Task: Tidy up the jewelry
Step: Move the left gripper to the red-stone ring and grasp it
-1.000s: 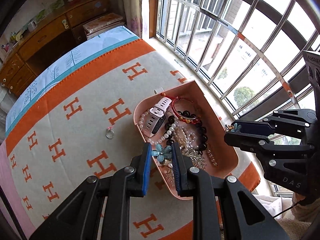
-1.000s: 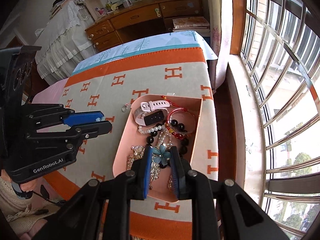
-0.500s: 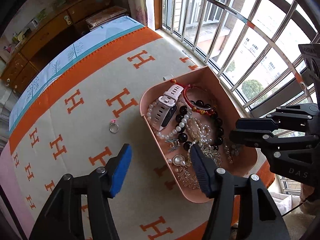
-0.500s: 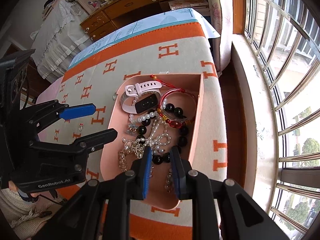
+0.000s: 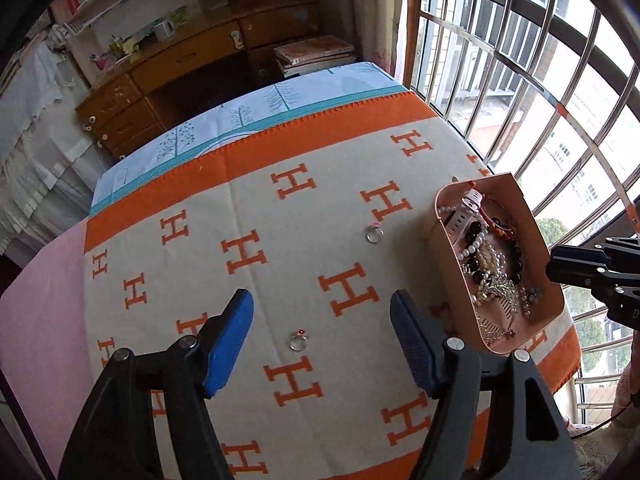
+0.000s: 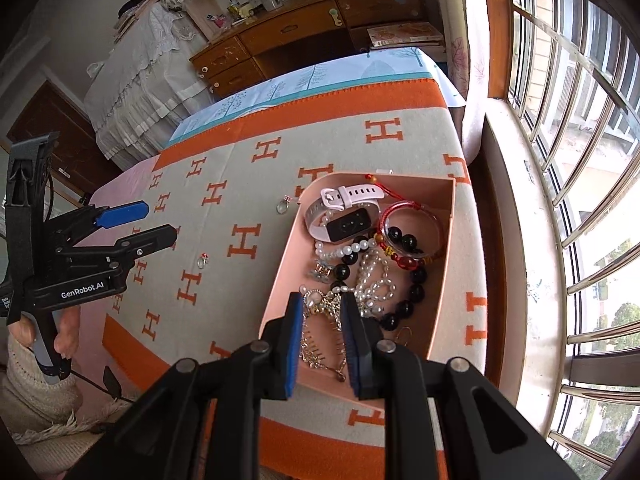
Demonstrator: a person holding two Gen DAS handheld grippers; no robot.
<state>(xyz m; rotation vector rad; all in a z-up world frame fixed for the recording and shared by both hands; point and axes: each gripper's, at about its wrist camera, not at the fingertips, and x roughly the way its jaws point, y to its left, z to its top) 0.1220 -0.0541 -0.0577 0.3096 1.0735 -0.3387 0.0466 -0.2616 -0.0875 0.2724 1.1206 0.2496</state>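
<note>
A pink tray (image 5: pixel 448 256) (image 6: pixel 280 276) on the blanket holds a white smartwatch (image 6: pixel 344 216), a red bracelet (image 6: pixel 412 224), black and pearl beads and a gold comb (image 6: pixel 324 332). Two rings lie loose on the blanket: one with a red stone (image 5: pixel 299 340) (image 6: pixel 202 261) and one near the tray (image 5: pixel 374 234) (image 6: pixel 283 205). My left gripper (image 5: pixel 322 320) is open wide above the red-stone ring, empty. My right gripper (image 6: pixel 320 312) hovers over the tray's near end, its jaws narrowly apart with nothing between them; its side shows in the left wrist view (image 5: pixel 576 270).
The orange and beige blanket (image 5: pixel 280 240) covers the table. A barred window (image 6: pixel 568 120) runs along the right side, close to the tray. A wooden desk (image 5: pixel 192 64) stands beyond the far edge. A hand (image 6: pixel 60 332) holds the left gripper's handle.
My left gripper opened, dropped the blue flower piece at the tray, and swung left over the blanket. My right gripper stayed over the tray and no longer shows the flower between its jaws.
</note>
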